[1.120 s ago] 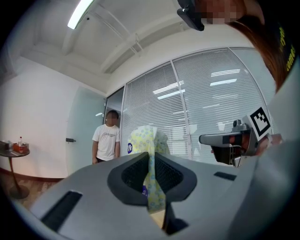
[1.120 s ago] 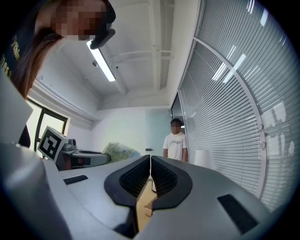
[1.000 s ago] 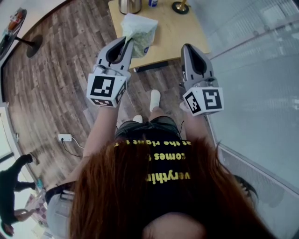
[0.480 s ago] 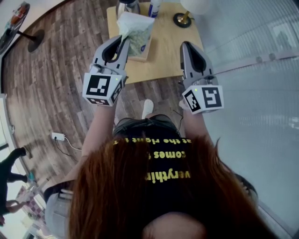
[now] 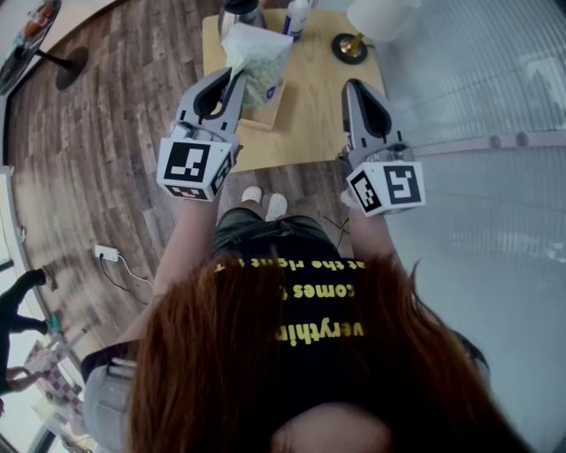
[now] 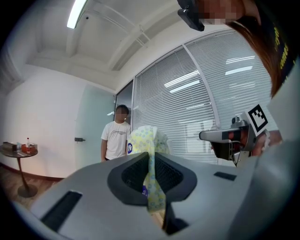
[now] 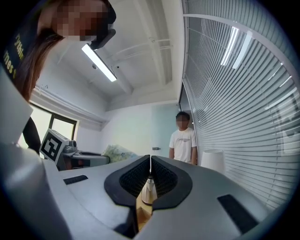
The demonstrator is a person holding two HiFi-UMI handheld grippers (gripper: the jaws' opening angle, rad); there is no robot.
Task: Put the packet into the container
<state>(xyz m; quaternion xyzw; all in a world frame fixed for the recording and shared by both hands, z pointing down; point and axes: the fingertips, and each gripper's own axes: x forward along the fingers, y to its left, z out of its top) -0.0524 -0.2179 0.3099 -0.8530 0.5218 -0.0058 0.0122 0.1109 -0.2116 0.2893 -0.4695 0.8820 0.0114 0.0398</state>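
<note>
The left gripper (image 5: pixel 232 84), smooth grey with ribbed black pads, was clamped on the crinkly, pale-green speckled packet (image 5: pixel 258 57), which hung over the light wooden table (image 5: pixel 323 115). The right gripper (image 5: pixel 360 91) had its jaws pressed together, holding nothing.

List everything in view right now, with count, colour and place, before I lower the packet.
packet: one, white with green print, held above the table
table: one, light wood, ahead of the person
box or tray: one, light wood, on the table under the packet; depth unclear
jug: one, metallic, table's far edge
bottle: one, white and blue, beside the jug
lamp: one, brass base, white shade, table's far right
power strip: one, white, floor at left
bystander: one, white T-shirt, standing ahead
left gripper: grey, shut on the packet
right gripper: grey, shut, empty
</note>
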